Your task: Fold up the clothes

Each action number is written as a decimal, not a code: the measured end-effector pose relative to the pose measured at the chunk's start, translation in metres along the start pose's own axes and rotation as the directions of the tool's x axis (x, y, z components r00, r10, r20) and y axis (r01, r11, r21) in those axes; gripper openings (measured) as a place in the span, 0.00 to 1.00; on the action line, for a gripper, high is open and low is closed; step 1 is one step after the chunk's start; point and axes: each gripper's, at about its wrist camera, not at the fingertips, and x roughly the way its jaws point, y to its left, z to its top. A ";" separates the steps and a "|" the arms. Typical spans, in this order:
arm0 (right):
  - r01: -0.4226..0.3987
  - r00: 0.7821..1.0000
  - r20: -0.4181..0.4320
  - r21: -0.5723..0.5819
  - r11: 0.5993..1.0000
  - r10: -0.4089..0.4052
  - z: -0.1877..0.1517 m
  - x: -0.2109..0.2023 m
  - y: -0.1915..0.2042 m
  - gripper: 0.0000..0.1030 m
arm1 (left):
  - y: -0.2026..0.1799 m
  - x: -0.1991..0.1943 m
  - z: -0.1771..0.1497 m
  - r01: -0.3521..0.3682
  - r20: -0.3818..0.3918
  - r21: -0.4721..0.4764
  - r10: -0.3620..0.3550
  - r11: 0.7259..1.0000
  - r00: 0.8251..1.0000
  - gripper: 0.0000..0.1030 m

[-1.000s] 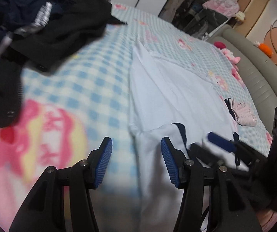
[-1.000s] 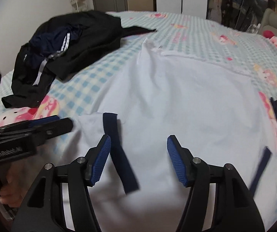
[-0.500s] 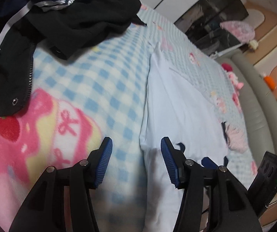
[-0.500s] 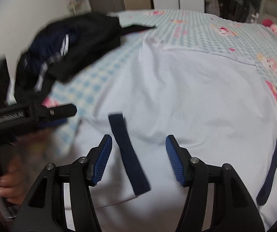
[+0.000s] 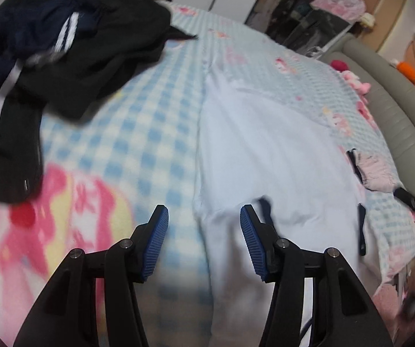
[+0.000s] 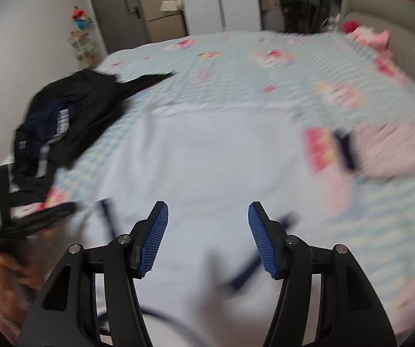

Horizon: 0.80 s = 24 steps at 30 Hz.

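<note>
Left tool (image 5: 204, 231): jaws wide, empty, above the white garment's (image 5: 268, 156) left side edge; the garment lies flat on the bed (image 5: 149, 133), long axis running away toward the far edge.

Right tool (image 6: 208, 232): jaws wide, empty, over the white garment (image 6: 207, 159) at its near-right portion; view blurred.

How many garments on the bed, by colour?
White: 1, a white shirt with navy trim, spread flat.
Dark: 1 pile of black and navy clothes; pieces inside cannot be separated.
Pink: 1 small pink garment near the bed edge.
Total: 3 groups.
</note>
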 end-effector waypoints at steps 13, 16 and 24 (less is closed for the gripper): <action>0.171 0.970 -0.172 -0.012 0.985 -0.171 0.135 0.205 -0.110 0.61 | 0.023 0.137 0.176 0.026 -0.040 0.175 -0.020 0.984 0.999 0.51; 0.148 0.965 -0.218 0.008 0.989 -0.143 0.136 0.247 -0.125 0.70 | 0.026 0.162 0.181 0.080 -0.063 0.212 -0.068 0.974 0.996 0.51; -0.034 0.992 -0.122 -0.005 0.999 0.033 0.132 0.249 -0.136 0.12 | 0.034 0.189 0.198 0.302 -0.063 0.137 -0.296 0.943 0.953 0.51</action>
